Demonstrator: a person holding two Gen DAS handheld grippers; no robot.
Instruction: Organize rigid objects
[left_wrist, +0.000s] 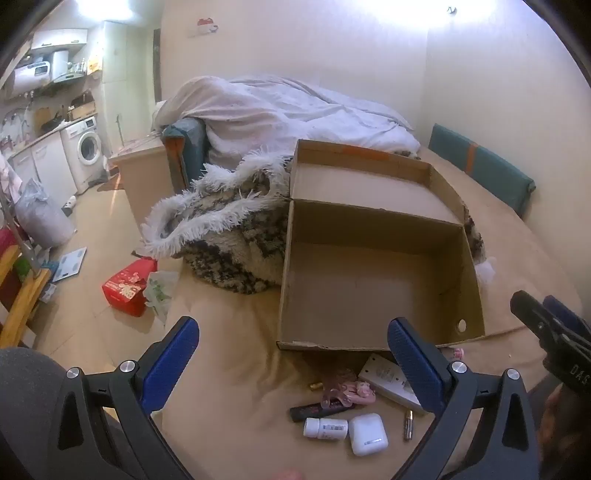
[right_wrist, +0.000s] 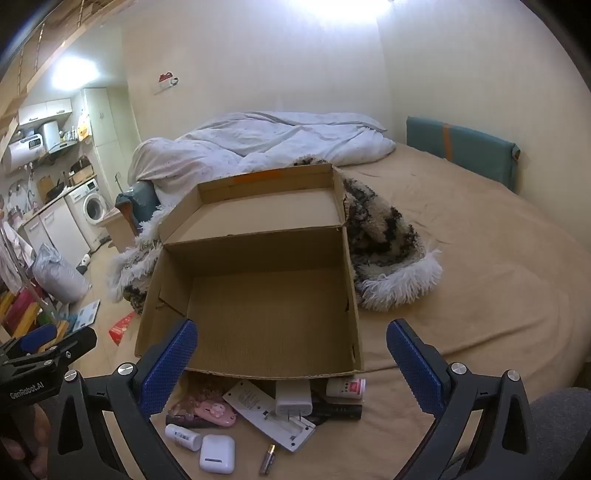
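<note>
An empty cardboard box (left_wrist: 380, 332) (right_wrist: 255, 365) with its lid folded back lies on the bed. Small items lie in front of it: a white earbud case (left_wrist: 368, 434) (right_wrist: 217, 453), a white pill bottle (left_wrist: 325, 428) (right_wrist: 183, 437), a battery (left_wrist: 407, 424) (right_wrist: 267, 459), a white remote (left_wrist: 388, 380) (right_wrist: 269, 415), a white charger plug (right_wrist: 293, 400), a pink clip (left_wrist: 364, 391) (right_wrist: 216, 412) and a dark tube (left_wrist: 317, 410) (right_wrist: 338, 410). My left gripper (left_wrist: 293, 363) stands open above the pile. My right gripper (right_wrist: 291, 363) is open too, holding nothing.
A fluffy black-and-white garment (left_wrist: 229, 236) (right_wrist: 384, 240) lies behind the box, a white duvet (left_wrist: 280, 110) (right_wrist: 266, 144) beyond it. A red bag (left_wrist: 127, 286) sits on the floor left of the bed. The bed sheet (right_wrist: 480, 258) stretches to the right.
</note>
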